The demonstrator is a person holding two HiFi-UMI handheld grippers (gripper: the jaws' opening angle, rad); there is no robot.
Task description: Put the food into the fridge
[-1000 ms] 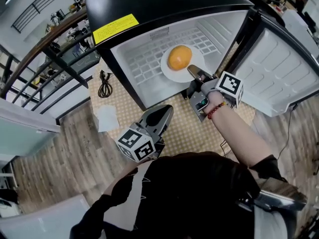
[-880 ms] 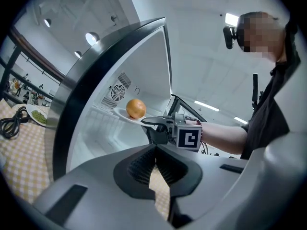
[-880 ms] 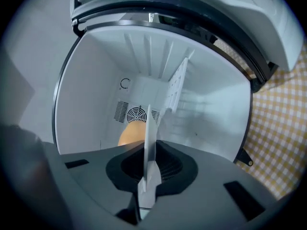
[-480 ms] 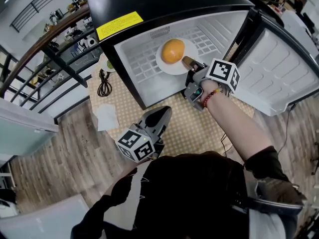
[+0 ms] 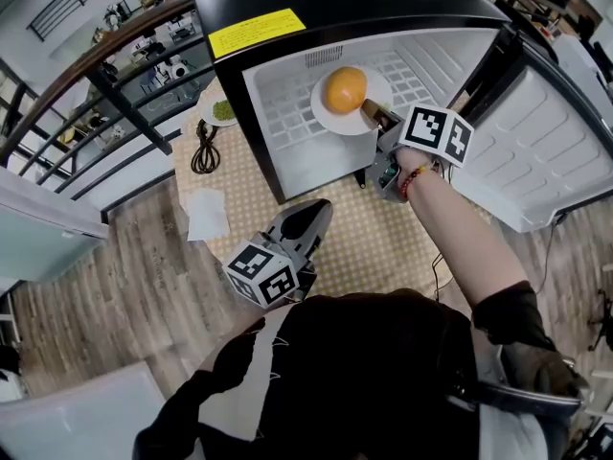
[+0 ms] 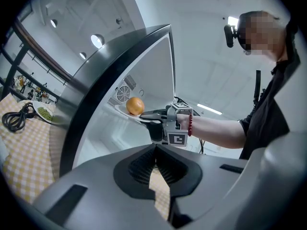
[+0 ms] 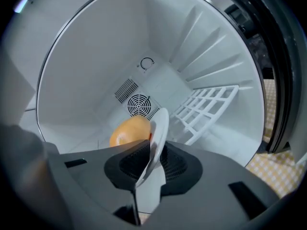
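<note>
An orange lies on a white plate inside the open fridge. My right gripper reaches in from the right. The plate's rim stands edge-on between its pads, with the orange just beyond. The jaws of this right gripper have just been opening and are slightly apart around the rim. My left gripper hangs low in front of the fridge, shut on nothing. In its view, the left gripper looks towards the orange and the right gripper.
The fridge door swings open to the right. A white wire shelf lines the fridge interior. Left of the fridge, a black cable, a small dish of green food and a white sheet lie on the checkered mat.
My right gripper has rolled at the wrist and carried the plate with the orange a little deeper into the fridge. The left gripper has stayed where it was.
</note>
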